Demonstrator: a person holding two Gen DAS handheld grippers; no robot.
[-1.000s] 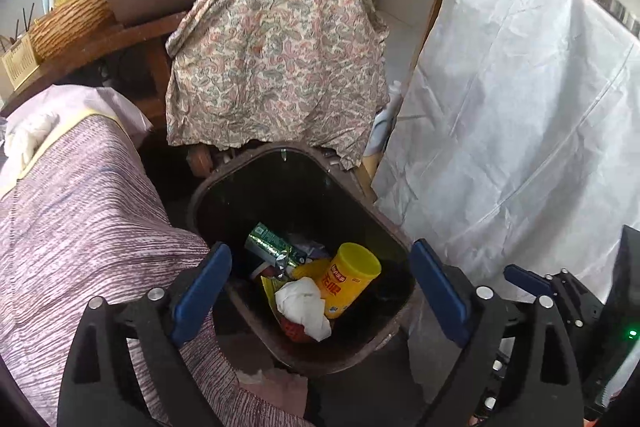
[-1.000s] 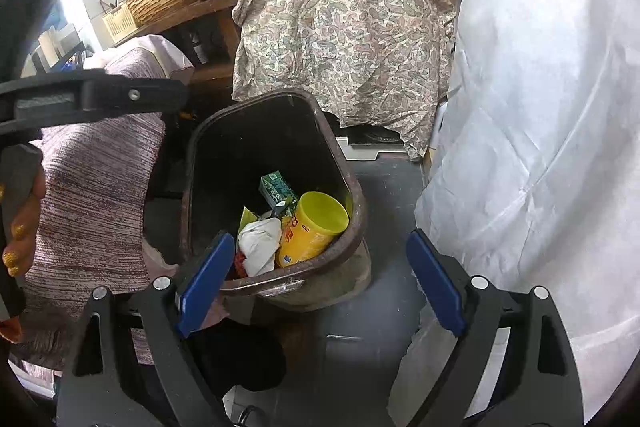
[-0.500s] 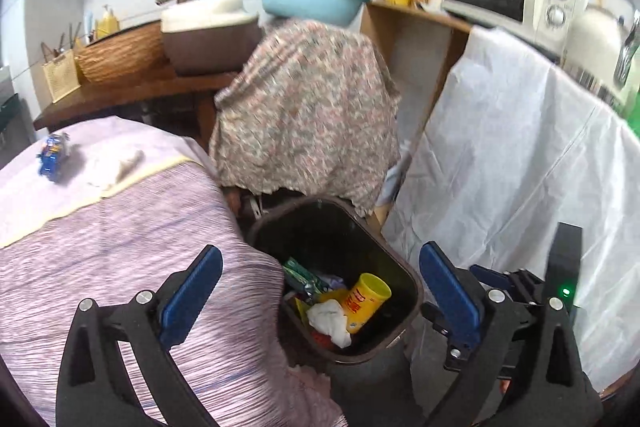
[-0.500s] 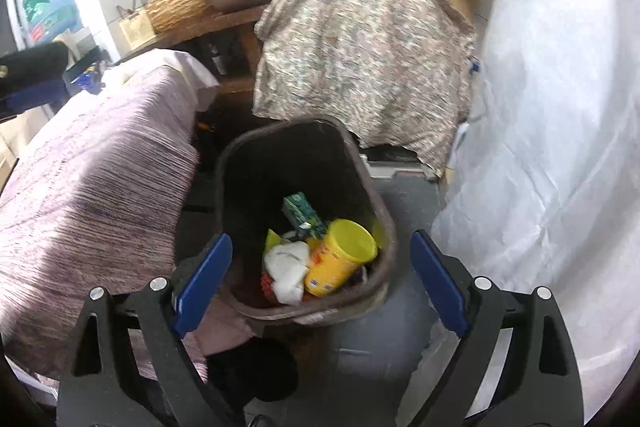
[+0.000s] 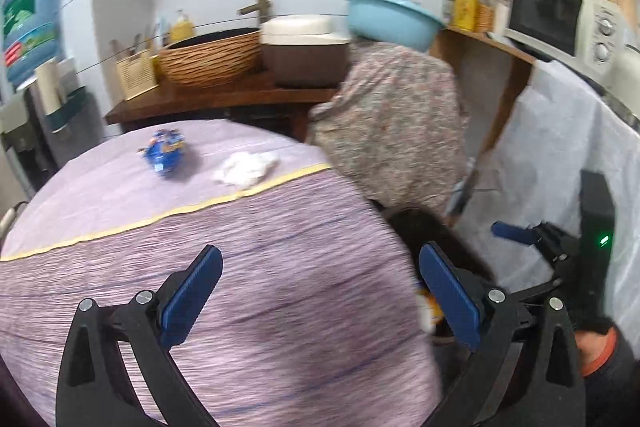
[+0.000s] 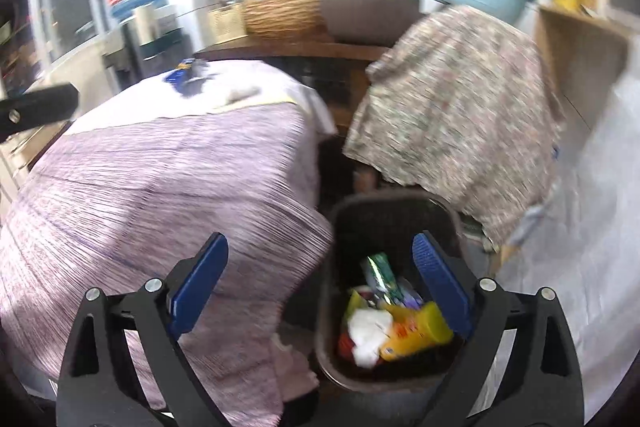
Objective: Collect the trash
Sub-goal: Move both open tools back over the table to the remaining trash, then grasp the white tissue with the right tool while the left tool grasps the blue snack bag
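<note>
While both grippers' fingers gape empty, dark bin point(image 6: 394, 215) holds yellow cup point(image 6: 416, 331), white tissue point(image 6: 368, 331), green wrapper point(image 6: 382, 273).

Left gripper point(image 5: 320, 301): black plastic frame, triangular cutouts, silver screws at the pivots, ribbed blue pads point(image 5: 192, 293). Right gripper point(image 6: 320, 293): same build, same blue pads point(image 6: 440, 285). Its black body shows a lit green LED.
</note>
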